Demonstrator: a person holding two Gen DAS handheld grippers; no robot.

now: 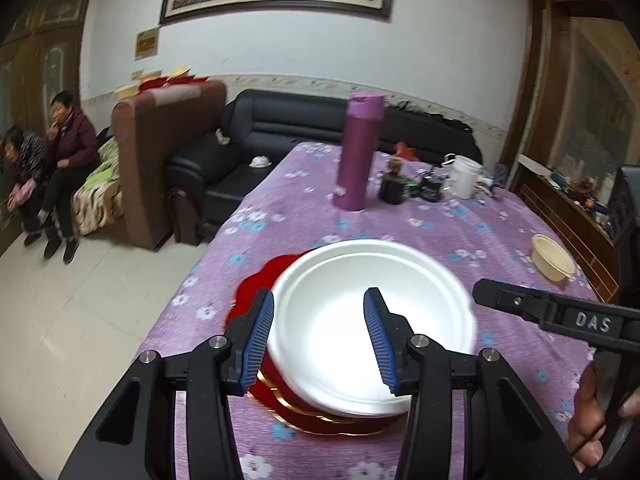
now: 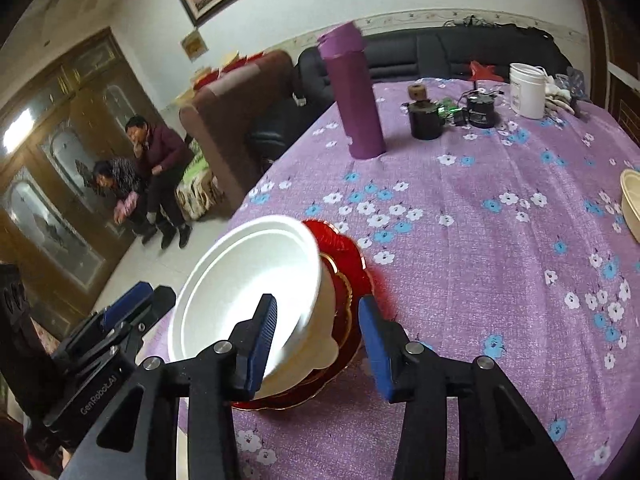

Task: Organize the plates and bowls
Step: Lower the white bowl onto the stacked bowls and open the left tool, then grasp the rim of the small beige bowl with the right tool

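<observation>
Your left gripper (image 1: 319, 326) and right gripper (image 2: 317, 320) both stand part open, gripping nothing. The white bowl (image 1: 372, 320) sits on the red plates (image 2: 352, 256) near the table's (image 2: 500, 260) left edge.

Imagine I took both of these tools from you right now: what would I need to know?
Left hand-held gripper: open, holding nothing, over the white bowl.
Right hand-held gripper: open, straddling that bowl's rim, not gripping it.
Things: white bowl sits on the red plates near the table's edge; a cream bowl sits apart, farther across the floral cloth.
Done: white bowl stacked on the plates.
Left: probably bring the cream bowl to the stack.
</observation>
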